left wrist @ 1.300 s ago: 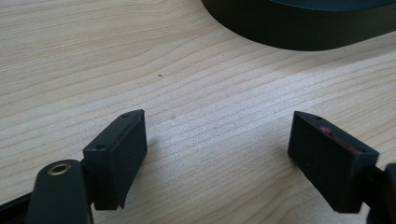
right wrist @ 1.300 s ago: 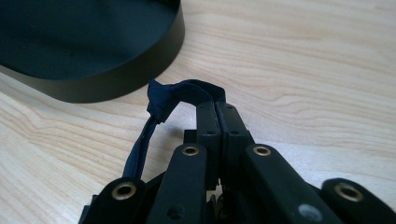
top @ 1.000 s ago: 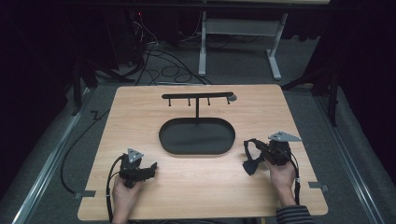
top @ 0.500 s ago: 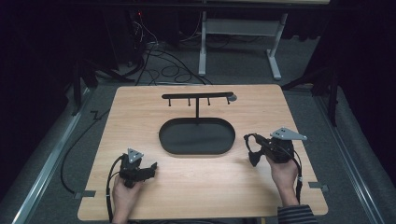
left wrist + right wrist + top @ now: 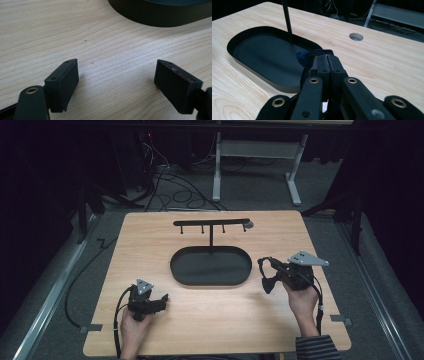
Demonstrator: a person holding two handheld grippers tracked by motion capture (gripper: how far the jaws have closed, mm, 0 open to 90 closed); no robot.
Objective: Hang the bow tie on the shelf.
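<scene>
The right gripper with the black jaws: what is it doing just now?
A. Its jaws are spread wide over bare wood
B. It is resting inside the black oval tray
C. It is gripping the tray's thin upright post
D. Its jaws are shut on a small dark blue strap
D: in the right gripper view the right gripper has its jaws pressed together, pinching a small dark blue strap, beside the black oval tray.

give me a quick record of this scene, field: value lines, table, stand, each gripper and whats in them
table: light wood table, round hole near far edge
stand: black oval tray with upright post and hook bar
left gripper: open, empty, low over bare wood
right gripper: shut on small dark blue strap, beside the tray
</scene>
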